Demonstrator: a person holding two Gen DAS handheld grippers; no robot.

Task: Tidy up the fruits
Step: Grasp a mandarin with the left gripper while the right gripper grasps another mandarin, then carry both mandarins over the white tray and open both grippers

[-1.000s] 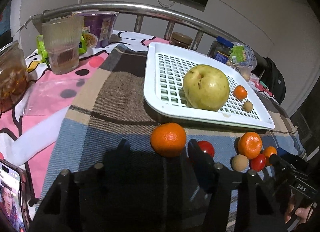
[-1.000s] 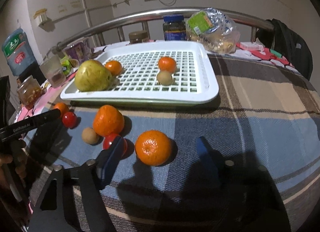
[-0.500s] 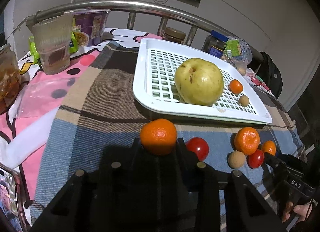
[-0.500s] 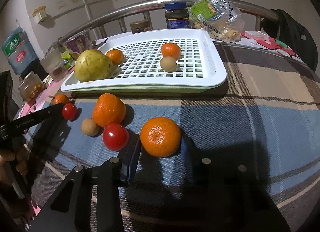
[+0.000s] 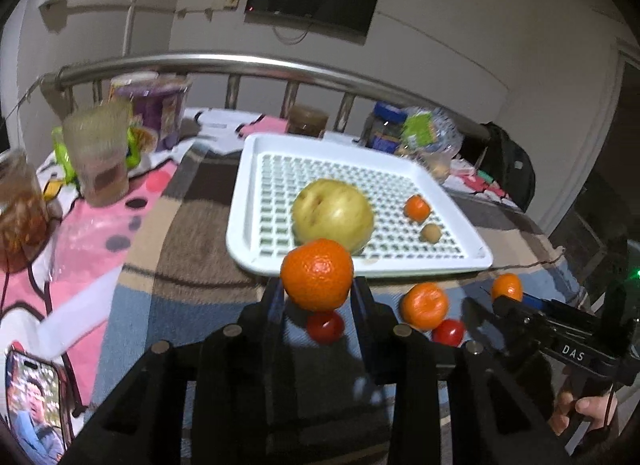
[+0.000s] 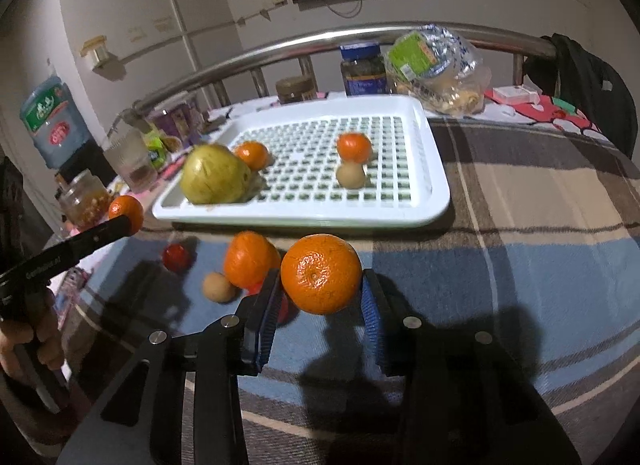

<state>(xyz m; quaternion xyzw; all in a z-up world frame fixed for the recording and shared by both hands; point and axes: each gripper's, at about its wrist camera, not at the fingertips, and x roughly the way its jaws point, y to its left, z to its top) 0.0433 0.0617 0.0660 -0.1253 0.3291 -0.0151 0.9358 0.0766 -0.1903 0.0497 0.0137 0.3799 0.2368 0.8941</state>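
the left gripper (image 5: 318, 291) has its fingers (image 5: 273, 301) closed on a tangerine (image 5: 317, 275), which is clear of the blanket (image 5: 188, 265) and just in front of the white tray's (image 5: 244, 201) near rim. the grip closed on it only within the last second. below it a cherry tomato (image 5: 325, 327) lies loose on the blanket.

the tray holds part of the fruit: a big yellow-green pear (image 5: 333, 215), a small tangerine (image 5: 417, 208) and a little brown fruit (image 5: 431, 233); the right view shows one more small tangerine (image 6: 252, 155) behind the pear.

further right, outside the tray, lie a second loose tangerine (image 5: 424, 305), a second cherry tomato (image 5: 449, 332) and a small brown fruit (image 6: 217, 287).

the right gripper (image 6: 320, 297) is likewise clamped on its own tangerine (image 6: 321, 273), lifted off the blanket, its fingers (image 6: 266, 305) having just closed around it.

as a judgement, the task is roughly half done: two tangerines are in hand and bound for the tray, and four pieces wait on the blanket.
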